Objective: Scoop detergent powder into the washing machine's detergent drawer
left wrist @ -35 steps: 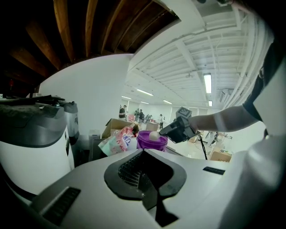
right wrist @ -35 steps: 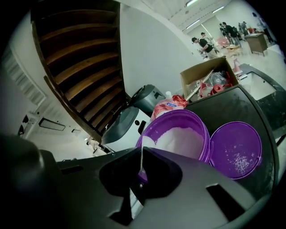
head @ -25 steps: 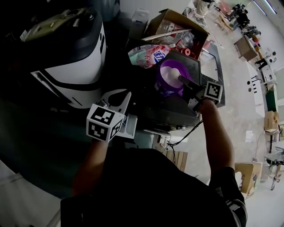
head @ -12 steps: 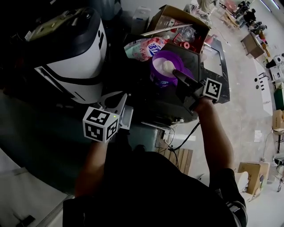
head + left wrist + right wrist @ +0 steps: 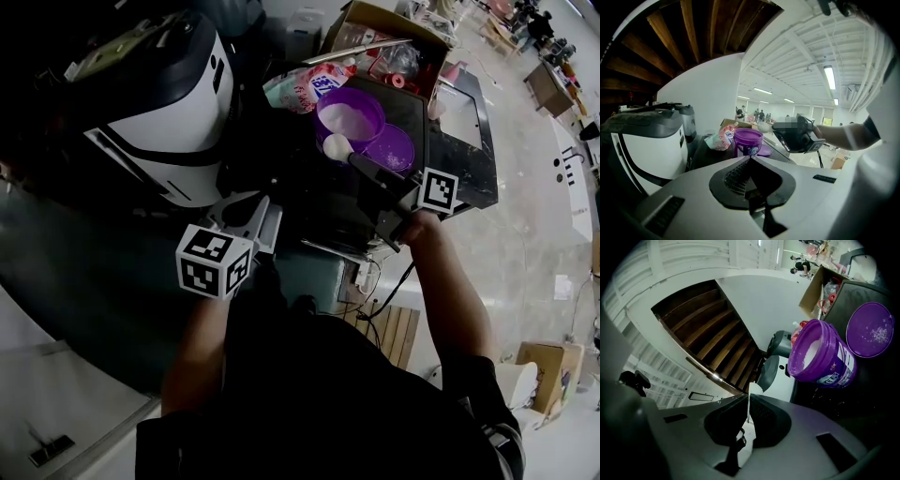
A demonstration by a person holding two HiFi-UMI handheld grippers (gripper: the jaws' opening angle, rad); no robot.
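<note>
While the right claw [image 5: 748, 398] clamped the scoop [image 5: 336, 147] by its handle, the powder-heaped bowl hung just beside the purple tub [image 5: 349, 114], the washing machine [image 5: 169, 122] off to its left; the left claw [image 5: 750, 158] sat closed on nothing.

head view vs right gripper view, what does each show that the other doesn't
Only the head view shows the white plastic scoop's bowl full of powder, and the left gripper. Only the right gripper view shows the right gripper's tongs shut on the scoop's thin handle, and brown wooden stairs from below. Both show the open purple plastic tub of white powder with its round purple lid lying beside it.
</note>
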